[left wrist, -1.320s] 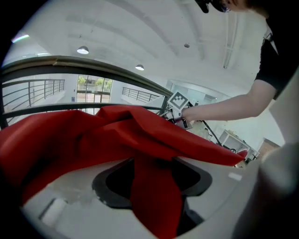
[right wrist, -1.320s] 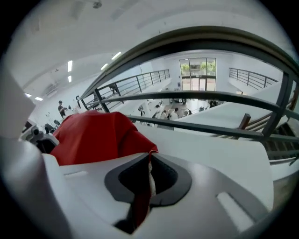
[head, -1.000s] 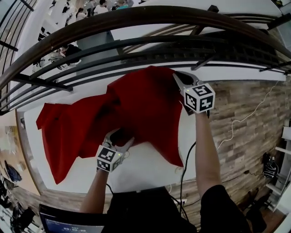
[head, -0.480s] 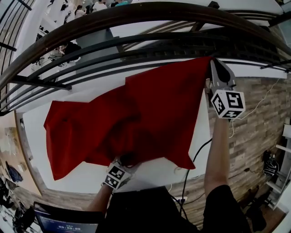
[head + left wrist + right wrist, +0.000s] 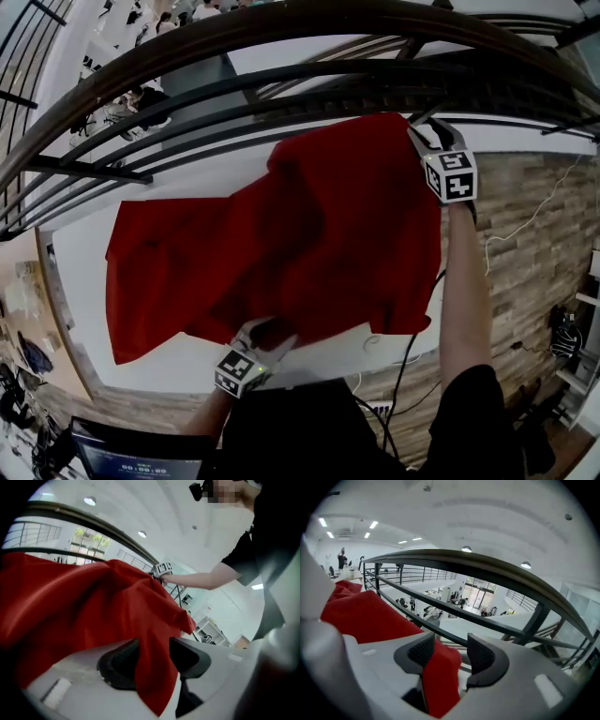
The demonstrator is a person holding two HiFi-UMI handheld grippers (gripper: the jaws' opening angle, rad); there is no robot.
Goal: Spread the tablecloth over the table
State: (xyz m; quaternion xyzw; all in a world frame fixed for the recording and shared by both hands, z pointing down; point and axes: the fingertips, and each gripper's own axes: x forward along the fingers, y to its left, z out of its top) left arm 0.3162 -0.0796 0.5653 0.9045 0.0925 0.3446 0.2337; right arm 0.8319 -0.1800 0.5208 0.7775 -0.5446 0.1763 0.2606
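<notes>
- Tablecloth (image 5: pixel 281 244): plain red, no pattern, creased and bunched. It lies on the white table (image 5: pixel 80 291), over the middle and right of the top, with a raised hump running from near centre to the far right corner.
- Left gripper (image 5: pixel 270 333) sits at the cloth's near hem. In the left gripper view a hanging fold of cloth fills the gap between its jaws (image 5: pixel 152 656). The jaws have just been closing but stand partly apart, with no firm pinch visible.
- Right gripper (image 5: pixel 427 131) is at the far right corner, arm stretched out. Its jaws (image 5: pixel 451 651) have just been opening and now stand wide. The cloth corner lies against one pad, with clear space to the other, so nothing is gripped.
- Edges: the left end of the tabletop is bare white, and so is a strip along the near edge. The cloth's left edge is ragged and angled. Its far corner reaches the table's far side.
- Room: the dark railing (image 5: pixel 281 37) curves close behind the far edge, and the right gripper is just beside its lower bars.
- Surroundings: wooden floor (image 5: pixel 534 216) lies to the right, with a pale cable (image 5: pixel 525 220) across it. A black cable (image 5: pixel 403 375) hangs by the near right corner. A dark screen (image 5: pixel 122 459) is at near left. People (image 5: pixel 141 103) are on a lower level beyond the rail.
</notes>
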